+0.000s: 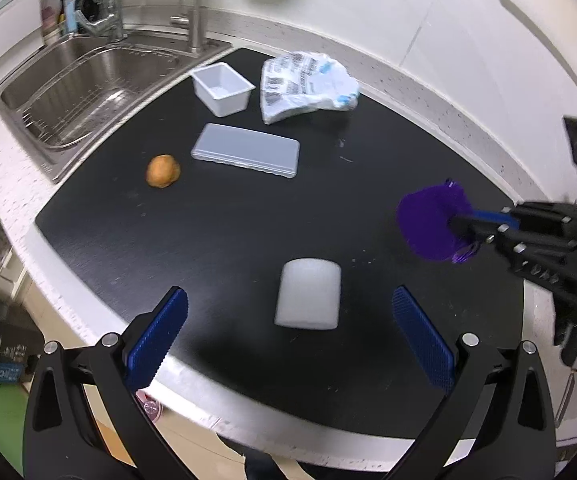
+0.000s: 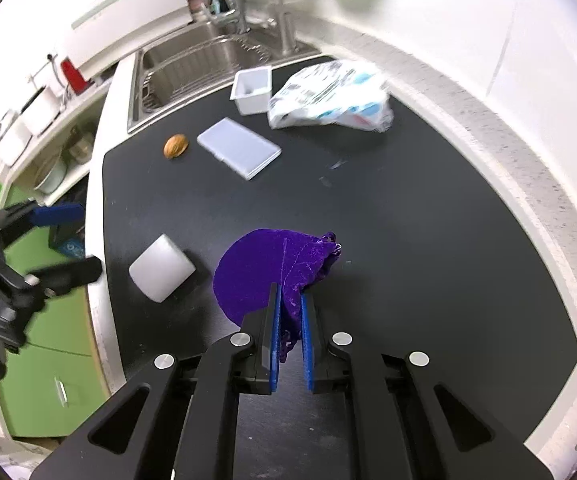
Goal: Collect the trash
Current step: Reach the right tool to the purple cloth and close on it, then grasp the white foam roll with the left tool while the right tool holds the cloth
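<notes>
My right gripper is shut on a purple velvet pouch and holds it just above the black counter mat; the pouch also shows in the left wrist view, pinched by the right gripper. My left gripper is open and empty, its fingers either side of a white rounded block near the mat's front edge; the block also shows in the right wrist view. Farther back lie a brown round lump, a flat grey case, a white tub and a crumpled printed wrapper.
A steel sink with a wire rack and taps sits at the back left. The white counter edge runs along the front, with a drop to the floor. A white backsplash wall bounds the right. Green cabinet fronts stand below.
</notes>
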Demonstrator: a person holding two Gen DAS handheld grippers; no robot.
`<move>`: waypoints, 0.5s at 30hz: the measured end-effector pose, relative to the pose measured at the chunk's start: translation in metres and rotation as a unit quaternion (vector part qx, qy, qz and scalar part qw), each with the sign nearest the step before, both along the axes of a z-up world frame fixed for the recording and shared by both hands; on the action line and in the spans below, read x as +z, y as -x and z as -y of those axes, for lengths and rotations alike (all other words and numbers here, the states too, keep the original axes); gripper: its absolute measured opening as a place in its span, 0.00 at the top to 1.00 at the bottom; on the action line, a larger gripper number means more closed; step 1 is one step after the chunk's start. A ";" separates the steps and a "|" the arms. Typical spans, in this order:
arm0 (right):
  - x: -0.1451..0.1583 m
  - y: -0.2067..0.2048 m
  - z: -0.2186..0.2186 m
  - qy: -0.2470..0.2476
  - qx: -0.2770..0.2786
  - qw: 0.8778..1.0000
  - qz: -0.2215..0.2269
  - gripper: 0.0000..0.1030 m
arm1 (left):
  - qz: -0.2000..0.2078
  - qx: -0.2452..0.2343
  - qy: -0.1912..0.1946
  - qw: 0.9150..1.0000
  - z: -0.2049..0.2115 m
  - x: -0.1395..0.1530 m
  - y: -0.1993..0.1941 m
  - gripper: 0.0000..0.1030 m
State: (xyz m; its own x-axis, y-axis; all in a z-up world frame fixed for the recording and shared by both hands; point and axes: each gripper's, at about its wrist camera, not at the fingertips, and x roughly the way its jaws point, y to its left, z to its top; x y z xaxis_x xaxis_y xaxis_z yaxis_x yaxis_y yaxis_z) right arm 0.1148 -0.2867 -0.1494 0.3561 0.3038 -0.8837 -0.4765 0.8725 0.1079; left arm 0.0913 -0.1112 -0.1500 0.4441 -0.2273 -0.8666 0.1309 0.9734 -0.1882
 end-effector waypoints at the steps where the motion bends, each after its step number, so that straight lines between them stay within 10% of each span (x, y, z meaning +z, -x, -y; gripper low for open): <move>1: 0.003 0.000 0.003 -0.002 -0.002 1.000 0.002 0.92 | -0.002 -0.004 -0.003 1.000 0.004 -0.002 -0.003 0.03; 13: 0.002 -0.005 0.030 -0.015 -0.021 1.000 -0.002 0.92 | -0.060 -0.033 -0.020 0.997 0.035 -0.054 -0.026 0.04; 15: 0.001 -0.005 0.033 -0.017 -0.023 1.000 -0.004 0.92 | -0.065 -0.033 -0.019 0.997 0.037 -0.057 -0.027 0.22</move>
